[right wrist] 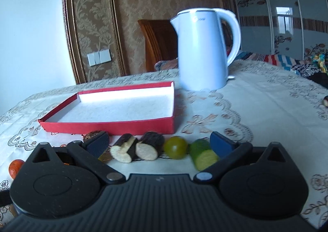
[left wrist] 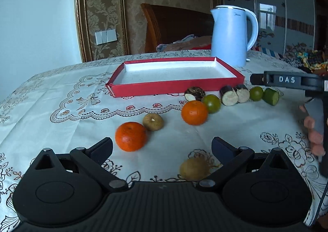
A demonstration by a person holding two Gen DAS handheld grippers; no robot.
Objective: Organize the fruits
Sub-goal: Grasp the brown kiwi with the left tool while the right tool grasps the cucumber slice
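A shallow red box [left wrist: 176, 88] with a white inside lies on the table, empty; the right wrist view shows it too [right wrist: 110, 126]. Fruits lie in front of it: two oranges [left wrist: 131, 136] [left wrist: 194, 112], a brown fruit [left wrist: 153, 121], a yellow-brown one [left wrist: 193, 168], green fruits [left wrist: 212, 103] [right wrist: 175, 147], dark-skinned cut pieces [left wrist: 229, 95] [right wrist: 124, 148] and a cut green piece [right wrist: 204, 157]. My left gripper [left wrist: 162, 149] is open above the cloth near the first orange. My right gripper [right wrist: 160, 143] is open, low, around the cut pieces and green fruit.
A pale blue kettle [left wrist: 232, 35] [right wrist: 205, 49] stands just behind the box's right end. A lace-patterned cloth [left wrist: 61, 129] covers the table. The right gripper's body and the hand holding it [left wrist: 287, 82] show at the right in the left view.
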